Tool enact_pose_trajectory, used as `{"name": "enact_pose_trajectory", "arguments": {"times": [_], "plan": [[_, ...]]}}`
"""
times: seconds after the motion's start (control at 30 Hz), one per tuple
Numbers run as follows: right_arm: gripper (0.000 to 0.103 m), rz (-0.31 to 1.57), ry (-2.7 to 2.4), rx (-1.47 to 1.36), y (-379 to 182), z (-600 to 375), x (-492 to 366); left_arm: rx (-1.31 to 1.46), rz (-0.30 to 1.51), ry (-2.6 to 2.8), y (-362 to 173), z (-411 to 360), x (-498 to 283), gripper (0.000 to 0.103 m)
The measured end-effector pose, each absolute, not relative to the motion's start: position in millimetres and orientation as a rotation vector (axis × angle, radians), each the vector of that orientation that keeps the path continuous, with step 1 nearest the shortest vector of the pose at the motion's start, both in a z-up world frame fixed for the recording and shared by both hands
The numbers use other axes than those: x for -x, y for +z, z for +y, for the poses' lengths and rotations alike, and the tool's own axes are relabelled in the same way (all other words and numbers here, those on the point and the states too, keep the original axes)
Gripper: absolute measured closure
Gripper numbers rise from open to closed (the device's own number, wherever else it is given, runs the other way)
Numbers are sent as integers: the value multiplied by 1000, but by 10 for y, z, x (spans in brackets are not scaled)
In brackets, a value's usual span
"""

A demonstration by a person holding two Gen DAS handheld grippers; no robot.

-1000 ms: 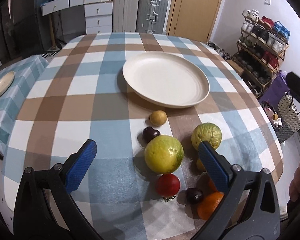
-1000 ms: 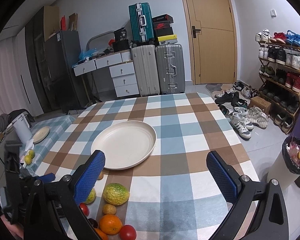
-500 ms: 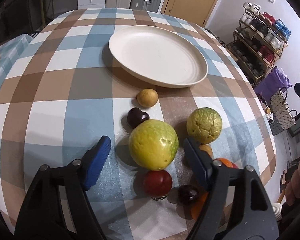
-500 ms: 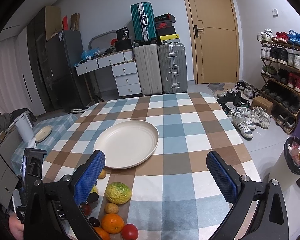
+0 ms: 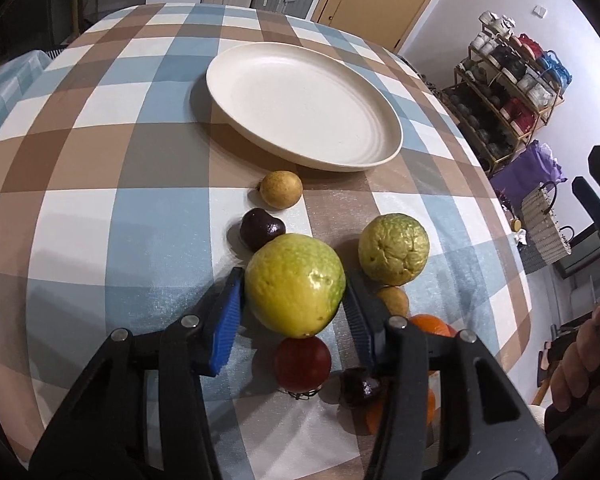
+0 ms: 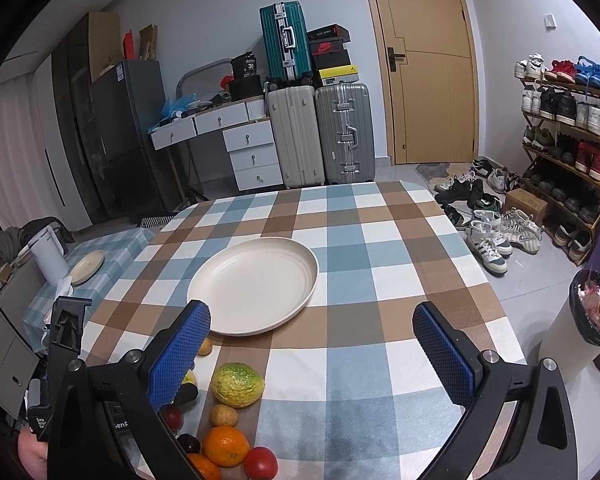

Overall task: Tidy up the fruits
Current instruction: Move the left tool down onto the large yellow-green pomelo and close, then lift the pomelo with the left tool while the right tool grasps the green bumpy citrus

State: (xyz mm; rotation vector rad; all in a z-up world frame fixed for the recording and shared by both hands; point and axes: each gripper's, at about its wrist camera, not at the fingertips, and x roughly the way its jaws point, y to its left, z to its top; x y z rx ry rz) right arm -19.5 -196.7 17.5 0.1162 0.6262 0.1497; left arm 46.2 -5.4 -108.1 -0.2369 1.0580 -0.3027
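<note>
Checked tablecloth (image 5: 100, 160) bears one plate (image 5: 300, 100), two guavas (image 5: 295, 285).

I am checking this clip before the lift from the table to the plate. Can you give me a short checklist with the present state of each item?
1. Left gripper on the target: its fingers have just been closing and now sit against both sides of the large smooth green fruit. Ok.
2. Grip firm enough to lift: cannot tell.
3. Plate free of fruit: ok.
4. Neighbours clear of the lift: the dark plum touches the green fruit and the red tomato lies just below it. Not ok.
5. Right gripper out of the way: open, holding nothing, over bare tablecloth. Ok.
</note>
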Motion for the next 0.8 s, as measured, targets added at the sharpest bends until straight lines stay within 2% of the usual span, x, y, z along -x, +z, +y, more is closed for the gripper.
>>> {"name": "enact_pose_trajectory", "arguments": {"times": [0.4, 0.8], "plan": [[0, 635, 153, -119, 156, -1953, 184, 295, 1035, -320, -1010, 6, -447, 57], [0, 707, 170, -189, 64, -2052, 88, 398, 940, -333, -677, 261, -373, 57]]}}
